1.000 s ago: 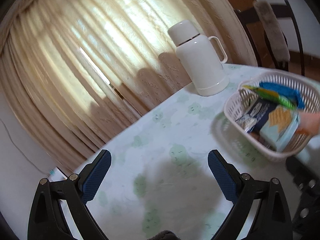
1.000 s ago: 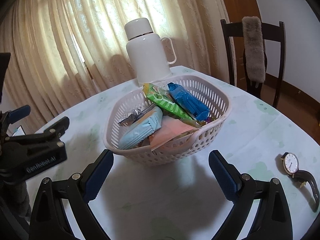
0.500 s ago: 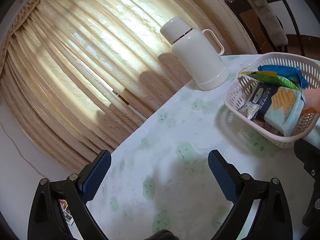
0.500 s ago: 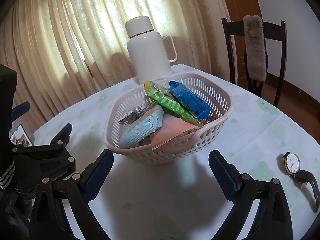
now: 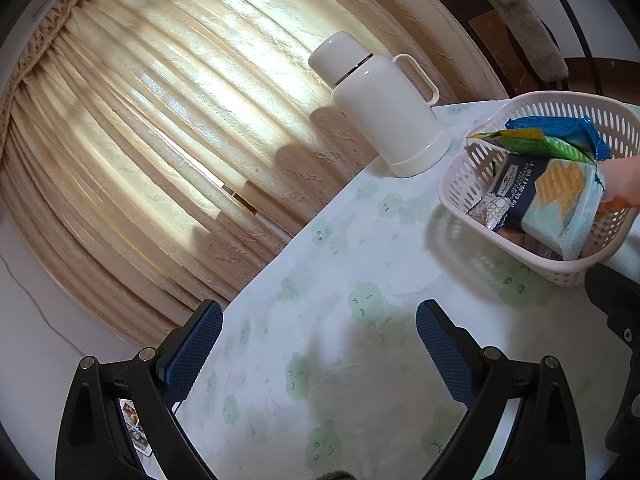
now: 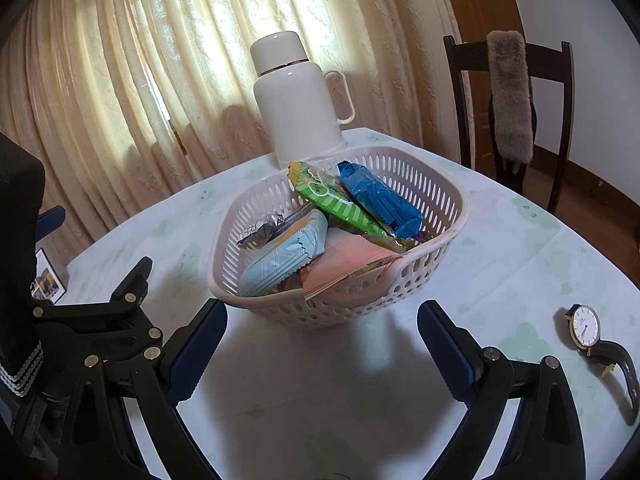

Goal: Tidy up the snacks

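snacks [image 6: 320,220], mixed bright wrappers, perhaps biscuits

A: Left gripper [image 5: 319,344] status?
B: Jaws spread wide, nothing between the blue pads [image 5: 192,350]. It hangs over the table, tilted.
A: Right gripper [image 6: 322,346]?
B: Same: jaws wide apart, nothing held, pointing forward. The left one's black frame shows at the left edge of its view.
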Demonstrator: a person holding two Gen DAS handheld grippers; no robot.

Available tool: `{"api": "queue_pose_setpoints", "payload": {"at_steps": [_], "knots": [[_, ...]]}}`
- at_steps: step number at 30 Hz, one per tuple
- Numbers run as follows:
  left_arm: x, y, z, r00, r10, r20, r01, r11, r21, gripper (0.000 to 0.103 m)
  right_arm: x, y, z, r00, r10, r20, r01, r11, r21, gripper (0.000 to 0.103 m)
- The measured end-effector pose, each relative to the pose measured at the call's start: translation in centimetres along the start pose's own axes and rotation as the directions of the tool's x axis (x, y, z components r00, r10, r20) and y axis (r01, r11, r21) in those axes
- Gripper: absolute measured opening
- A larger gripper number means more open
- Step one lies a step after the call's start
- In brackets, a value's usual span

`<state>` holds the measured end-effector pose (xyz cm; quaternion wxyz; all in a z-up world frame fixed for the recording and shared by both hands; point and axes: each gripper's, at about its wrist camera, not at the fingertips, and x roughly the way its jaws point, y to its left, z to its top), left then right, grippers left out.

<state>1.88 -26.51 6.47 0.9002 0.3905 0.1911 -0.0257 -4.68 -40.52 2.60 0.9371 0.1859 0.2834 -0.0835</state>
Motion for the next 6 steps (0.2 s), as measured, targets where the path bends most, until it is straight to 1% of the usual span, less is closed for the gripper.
{"api": "queue_pose_setpoints", "payload": {"at_steps": [6], "knots": [[-0.11, -0.04, -0.02, 1.000, -0.002, 0.001, 0.002, 1.000, 0.003, 0.097, 0.01, 0.01, -0.01, 1.000, 0.000, -0.002, 0.000, 1.000, 0.000, 0.096]]}}
